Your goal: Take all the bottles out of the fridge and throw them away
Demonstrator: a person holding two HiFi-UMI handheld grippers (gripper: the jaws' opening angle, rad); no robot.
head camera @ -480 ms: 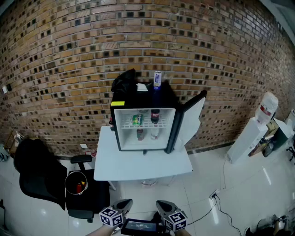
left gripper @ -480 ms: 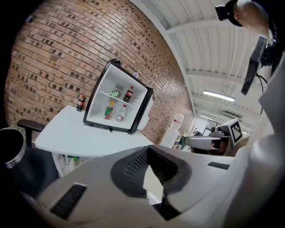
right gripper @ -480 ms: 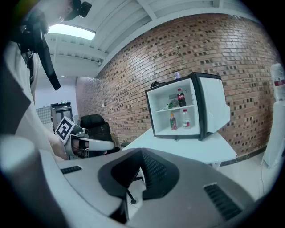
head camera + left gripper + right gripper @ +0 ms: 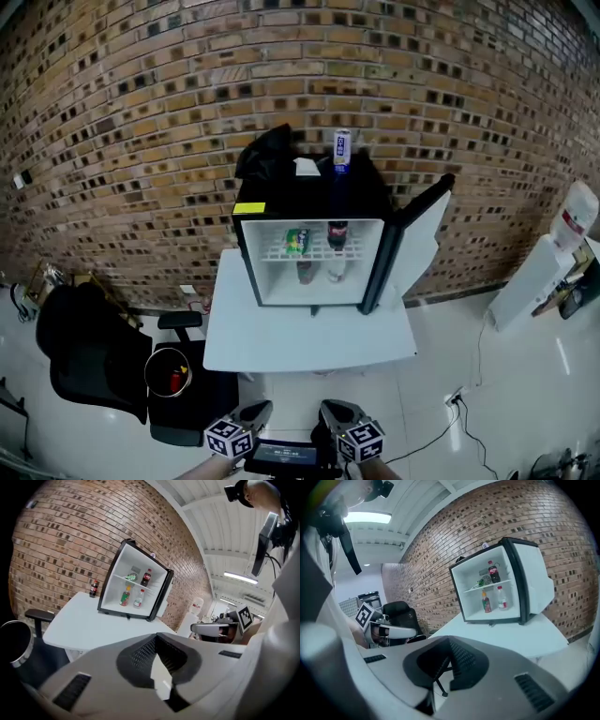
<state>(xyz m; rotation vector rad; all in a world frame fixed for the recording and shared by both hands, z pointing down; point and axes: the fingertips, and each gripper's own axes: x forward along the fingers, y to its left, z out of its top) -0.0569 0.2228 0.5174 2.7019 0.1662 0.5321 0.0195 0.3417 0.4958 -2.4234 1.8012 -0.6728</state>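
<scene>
Fridge, door open, stands on a white table against a brick wall. A black chair and a bin sit left of the table. Four bottles are inside the fridge: a green bottle and a dark bottle on the upper shelf, and two more below. The left gripper and right gripper are both clenched on nothing, well short of the table.

My right gripper: jaws together, nothing between them. Ahead I see the fridge open on the table. Upper bottles on the shelf, lower bottles beneath. Left gripper at left.
</scene>
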